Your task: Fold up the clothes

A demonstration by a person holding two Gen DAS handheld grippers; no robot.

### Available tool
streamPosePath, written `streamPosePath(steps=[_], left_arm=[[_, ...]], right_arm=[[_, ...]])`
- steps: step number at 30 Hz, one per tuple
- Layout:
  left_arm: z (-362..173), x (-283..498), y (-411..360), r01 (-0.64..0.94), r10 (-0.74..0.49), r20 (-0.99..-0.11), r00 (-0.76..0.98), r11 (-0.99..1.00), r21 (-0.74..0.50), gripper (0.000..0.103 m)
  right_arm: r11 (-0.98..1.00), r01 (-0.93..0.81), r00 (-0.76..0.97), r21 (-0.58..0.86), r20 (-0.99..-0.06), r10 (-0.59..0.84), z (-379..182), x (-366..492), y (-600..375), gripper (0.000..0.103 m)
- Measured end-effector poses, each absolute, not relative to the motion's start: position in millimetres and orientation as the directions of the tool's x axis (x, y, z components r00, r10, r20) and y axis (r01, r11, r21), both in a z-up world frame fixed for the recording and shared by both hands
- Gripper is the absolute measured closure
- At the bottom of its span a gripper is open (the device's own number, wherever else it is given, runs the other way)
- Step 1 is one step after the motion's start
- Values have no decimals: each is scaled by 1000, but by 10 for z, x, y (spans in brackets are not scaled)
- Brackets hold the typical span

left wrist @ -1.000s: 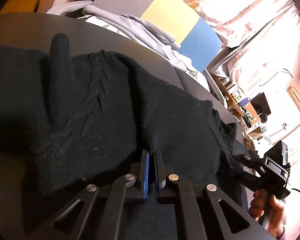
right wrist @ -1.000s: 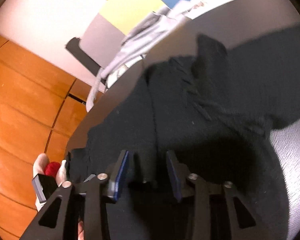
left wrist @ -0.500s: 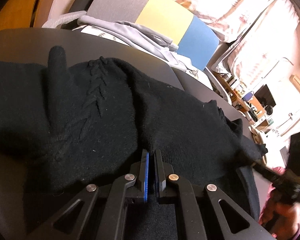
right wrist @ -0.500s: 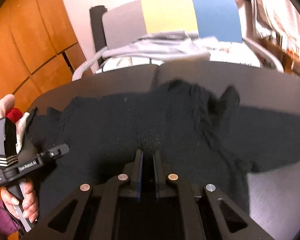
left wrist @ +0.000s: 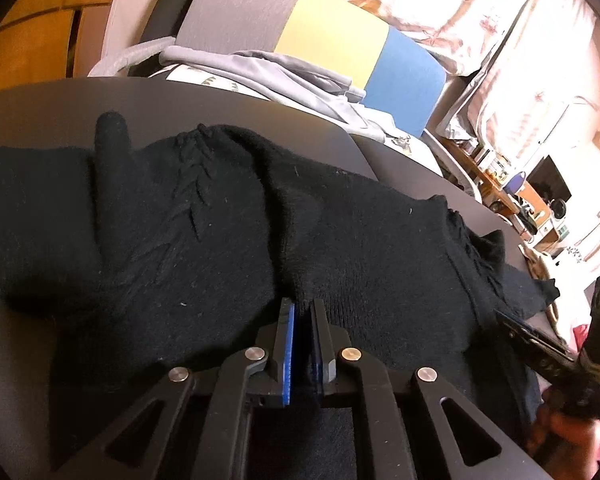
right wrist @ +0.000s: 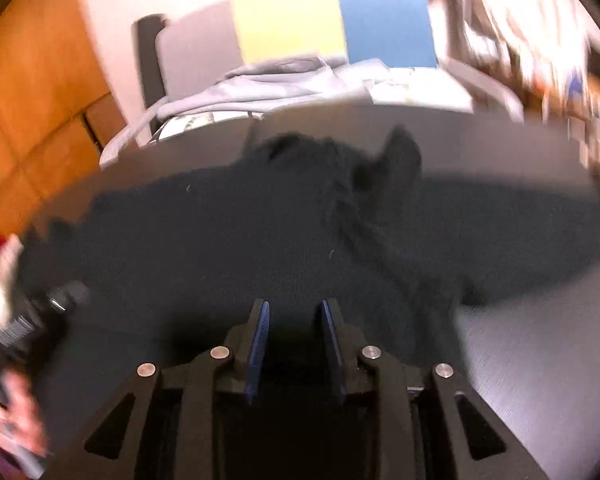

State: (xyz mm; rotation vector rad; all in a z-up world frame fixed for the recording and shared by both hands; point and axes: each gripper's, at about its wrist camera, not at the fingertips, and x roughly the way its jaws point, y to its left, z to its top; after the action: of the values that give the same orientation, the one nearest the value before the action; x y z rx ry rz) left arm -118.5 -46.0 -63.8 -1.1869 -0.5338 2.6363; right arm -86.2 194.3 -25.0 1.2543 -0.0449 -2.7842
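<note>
Left wrist view looks past the jaws to a chair [left wrist: 320,52] with a grey, yellow and blue back, standing beyond the far edge of the dark desk [left wrist: 220,108]. Grey clothes [left wrist: 284,80] lie heaped on its seat. Pale curtains [left wrist: 480,20] hang further off to the right, with a cluttered shelf below them. Nothing lies between the jaws and the garment.

The left gripper [left wrist: 302,312] sits low over the near edge of the desk, pointing toward the chair, its jaws pressed together on a raised fold of the black sweater [left wrist: 220,220]. The sweater spreads wide across the desk ahead of and to both sides of those jaws, a cable pattern running up its left part.

Right wrist view is blurred. The right gripper [right wrist: 294,312] hovers at the sweater's [right wrist: 300,220] near edge with its jaws apart, nothing between them; the knit lies just ahead of and beneath them. The person's left hand [right wrist: 12,408] shows at the left margin.
</note>
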Motion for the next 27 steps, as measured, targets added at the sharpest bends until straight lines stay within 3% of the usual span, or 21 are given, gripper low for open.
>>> streamPosePath(steps=[9, 13, 15, 19, 22, 27], left_arm=[[-670, -1225, -548, -22, 371, -665, -648, -882, -470, 94], [-570, -1153, -574, 20, 331, -696, -637, -896, -444, 92], [-449, -1100, -540, 27, 293, -694, -658, -911, -411, 87], [-214, -1083, -428, 26, 237, -654, -718, -930, -366, 63], [-150, -1176, -271, 2, 236, -642, -730, -938, -347, 59], [-355, -1448, 135, -57, 202, -706, -679, -973, -223, 59]], right_arm=[[-978, 64, -649, 201, -735, -193, -229, -877, 2228, 75], [-935, -54, -700, 351, -681, -215, -45, -635, 2884, 75], [-926, -144, -715, 348, -684, -146, 47, -579, 3333, 73], [-877, -345, -709, 335, -705, 10, 203, -497, 4347, 71], [-800, -476, -675, 365, -735, 67, 160, -489, 5053, 69], [-692, -591, -645, 414, -758, 98, -30, -615, 5744, 65]])
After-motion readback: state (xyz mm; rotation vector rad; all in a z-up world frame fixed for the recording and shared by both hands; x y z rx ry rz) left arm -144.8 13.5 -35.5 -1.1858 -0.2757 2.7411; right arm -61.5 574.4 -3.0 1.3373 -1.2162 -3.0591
